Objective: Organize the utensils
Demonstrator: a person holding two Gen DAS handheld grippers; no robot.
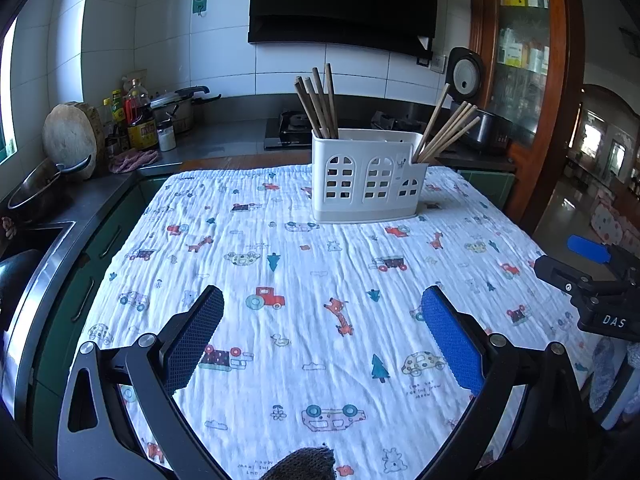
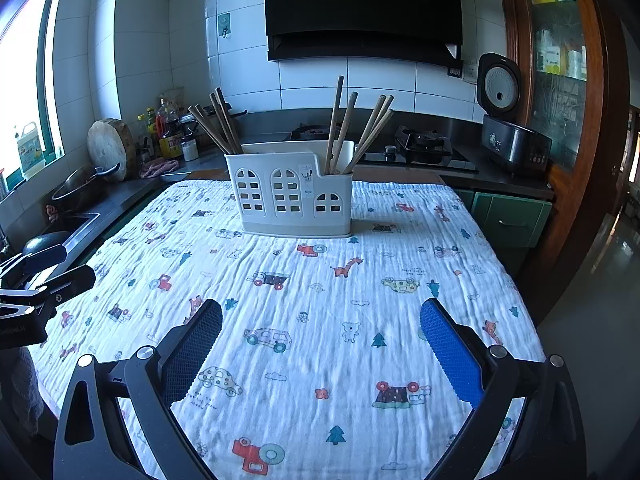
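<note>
A white utensil holder (image 1: 367,178) with arched cut-outs stands at the far side of a table under a printed cloth (image 1: 304,280). Several wooden chopsticks stand in its left compartment (image 1: 318,104) and several lean in its right one (image 1: 448,130). It also shows in the right wrist view (image 2: 290,194), with chopsticks at the left (image 2: 218,126) and right (image 2: 356,130). My left gripper (image 1: 322,338) is open and empty over the near cloth. My right gripper (image 2: 320,350) is open and empty, also well short of the holder. Each gripper shows at the other view's edge.
A stove (image 2: 420,148), a rice cooker (image 2: 512,140) and a counter with bottles (image 1: 138,120), a chopping block (image 1: 70,138) and a pot lie behind the table. A sink (image 1: 28,248) is at the left. A wooden cabinet (image 1: 524,60) stands at the right.
</note>
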